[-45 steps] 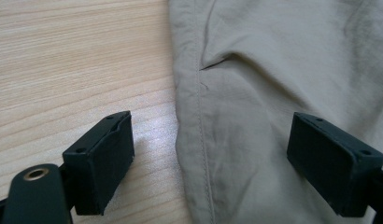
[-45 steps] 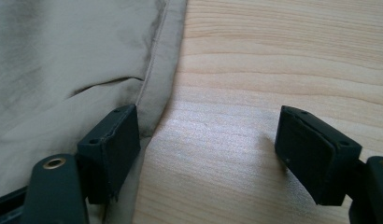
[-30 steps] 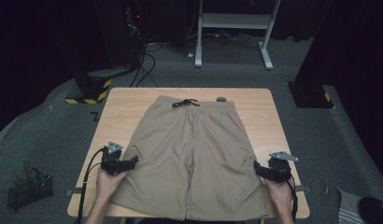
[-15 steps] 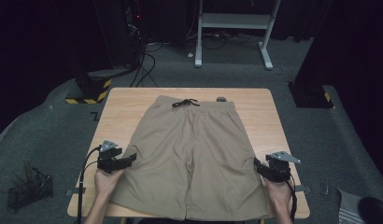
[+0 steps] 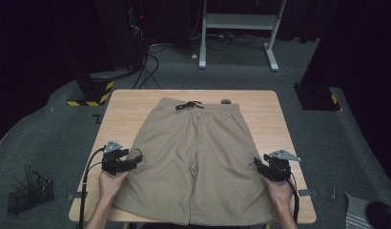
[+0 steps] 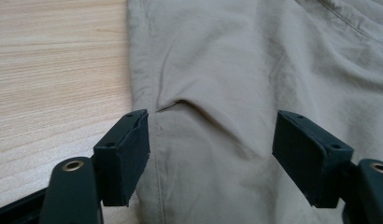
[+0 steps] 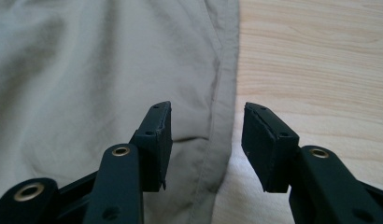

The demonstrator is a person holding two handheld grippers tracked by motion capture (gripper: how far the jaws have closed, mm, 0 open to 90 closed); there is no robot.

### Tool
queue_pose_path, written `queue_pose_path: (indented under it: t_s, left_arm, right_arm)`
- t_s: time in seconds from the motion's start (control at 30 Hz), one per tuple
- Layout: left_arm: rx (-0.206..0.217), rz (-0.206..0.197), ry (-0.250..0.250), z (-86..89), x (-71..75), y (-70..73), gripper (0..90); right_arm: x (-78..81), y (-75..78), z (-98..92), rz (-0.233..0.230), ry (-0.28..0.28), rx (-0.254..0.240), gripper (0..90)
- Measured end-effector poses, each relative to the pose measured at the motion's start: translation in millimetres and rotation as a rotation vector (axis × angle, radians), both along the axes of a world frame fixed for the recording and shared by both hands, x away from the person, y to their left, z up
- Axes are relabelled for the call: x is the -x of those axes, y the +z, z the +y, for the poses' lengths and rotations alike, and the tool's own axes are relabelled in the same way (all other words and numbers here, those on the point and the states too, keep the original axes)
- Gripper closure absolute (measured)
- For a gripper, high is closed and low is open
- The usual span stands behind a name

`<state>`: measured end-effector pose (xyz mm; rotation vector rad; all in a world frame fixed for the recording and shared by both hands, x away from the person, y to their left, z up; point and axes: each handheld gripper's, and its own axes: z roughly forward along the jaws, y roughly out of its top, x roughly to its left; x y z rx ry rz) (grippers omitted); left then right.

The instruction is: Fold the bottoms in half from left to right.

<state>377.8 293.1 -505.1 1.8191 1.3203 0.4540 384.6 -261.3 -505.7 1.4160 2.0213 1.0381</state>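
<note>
Shorts (image 5: 198, 162), khaki and of thin woven cloth, lie flat on the worktop (image 5: 122, 102) between my two claws, waistband and dark drawstring (image 5: 189, 105) at the far end from them, leg hems nearest my hands. I judge the cloth light, limp and a little slick: it will sag and fold wherever it is not held, so the doubled side seams are the places to pinch, one on each outer leg. My left claw (image 5: 132, 160) sits at the left outer seam; its jaws have just been closing yet stand apart, straddling a raised wrinkle of cloth (image 6: 194, 109) without pressing it. My right claw (image 5: 258, 164) sits at the right outer seam; its jaws have also just been closing and are not yet on the cloth, the seam edge (image 7: 222, 121) running up between the two pads.

The high view gives the whole garment, its symmetry and both hands at once. The left and right claw views give what it cannot: the stitched hem line, the pucker under the left jaws, and bare wood grain just outside each seam.
</note>
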Motion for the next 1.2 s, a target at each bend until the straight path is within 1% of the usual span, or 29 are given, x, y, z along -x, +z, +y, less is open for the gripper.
queue_pose_path:
  t_s: [0.07, 0.17, 0.23, 0.27, 0.3, 0.4, 0.43, 0.47, 0.53, 0.57, 0.63, 0.67, 0.7, 0.73, 0.77, 0.9, 0.93, 0.97, 1.1, 1.2]
  left_arm:
    - [-0.006, -0.001, -0.005, -0.3, -0.5, 1.4, 29.3]
    - [-0.033, -0.012, -0.020, -3.4, -3.0, 6.3, 29.8]
    - [-0.028, -0.015, -0.024, -6.8, -5.6, 9.1, 30.4]
    - [-0.025, -0.013, -0.027, -8.3, -6.6, 10.0, 30.4]
    - [-0.041, -0.013, -0.036, -12.9, -9.8, 11.6, 30.4]
    - [-0.047, -0.015, -0.045, -18.0, -13.0, 12.6, 30.8]
    - [-0.039, -0.016, -0.049, -22.1, -16.3, 13.1, 31.1]
    - [-0.039, -0.016, -0.049, -22.1, -16.3, 13.1, 31.0]
    - [-0.052, -0.017, -0.057, -26.7, -20.2, 14.6, 31.1]
    - [-0.057, -0.016, -0.062, -28.8, -22.0, 15.3, 31.1]
    - [-0.066, -0.020, -0.068, -33.0, -25.8, 16.1, 31.0]
    - [-0.071, -0.015, -0.070, -35.0, -27.6, 16.4, 31.0]
    - [-0.077, -0.013, -0.074, -39.2, -30.3, 16.7, 30.8]
    - [-0.077, -0.013, -0.074, -39.2, -30.3, 16.7, 30.8]
    - [-0.094, -0.016, -0.080, -43.6, -33.8, 16.6, 30.7]
    - [-0.094, -0.019, -0.086, -49.8, -38.0, 15.5, 30.8]
    - [-0.088, -0.018, -0.087, -51.3, -38.9, 14.7, 30.8]
    - [-0.093, -0.015, -0.088, -52.1, -39.9, 14.2, 30.9]
    - [-0.090, 0.005, -0.090, -56.7, -44.4, 9.5, 30.9]
    - [-0.100, 0.020, -0.096, -62.3, -47.8, 4.2, 30.9]
  right_arm:
    - [-2.5, 2.3, 1.9, -0.001, 0.004, -0.013, 52.9]
    - [-4.7, 4.0, 3.2, -0.006, 0.009, -0.021, 53.7]
    - [-7.0, 5.5, 4.7, -0.001, 0.013, -0.033, 54.7]
    - [-7.5, 6.0, 5.0, -0.003, 0.017, -0.030, 55.1]
    - [-7.9, 6.8, 6.1, -0.005, 0.018, -0.028, 55.5]
    - [-9.8, 8.5, 8.3, -0.007, 0.026, -0.024, 55.8]
    - [-12.0, 9.7, 10.8, -0.008, 0.028, -0.020, 55.9]
    - [-12.0, 9.7, 10.8, -0.008, 0.028, -0.020, 55.9]
    - [-16.4, 11.5, 17.0, -0.020, 0.038, -0.008, 56.6]
    - [-16.4, 11.5, 17.0, -0.020, 0.038, -0.008, 56.6]
    - [-18.9, 12.5, 21.0, -0.036, 0.037, 0.001, 56.2]
    - [-20.3, 13.2, 23.1, -0.036, 0.035, 0.002, 55.1]
    - [-24.5, 14.6, 26.8, -0.026, 0.053, -0.006, 54.3]
    - [-24.5, 14.6, 26.8, -0.026, 0.053, -0.006, 54.3]
    - [-28.9, 15.3, 31.1, -0.010, 0.077, -0.006, 54.3]
    - [-34.8, 13.7, 36.4, 0.002, 0.079, -0.007, 54.2]
    - [-37.8, 12.7, 38.4, 0.006, 0.083, -0.008, 54.1]
    - [-41.1, 11.7, 42.2, 0.010, 0.085, -0.004, 53.9]
    - [-45.3, 10.2, 46.5, 0.020, 0.094, 0.000, 53.9]
    - [-48.7, 8.0, 50.4, 0.037, 0.103, 0.011, 53.5]
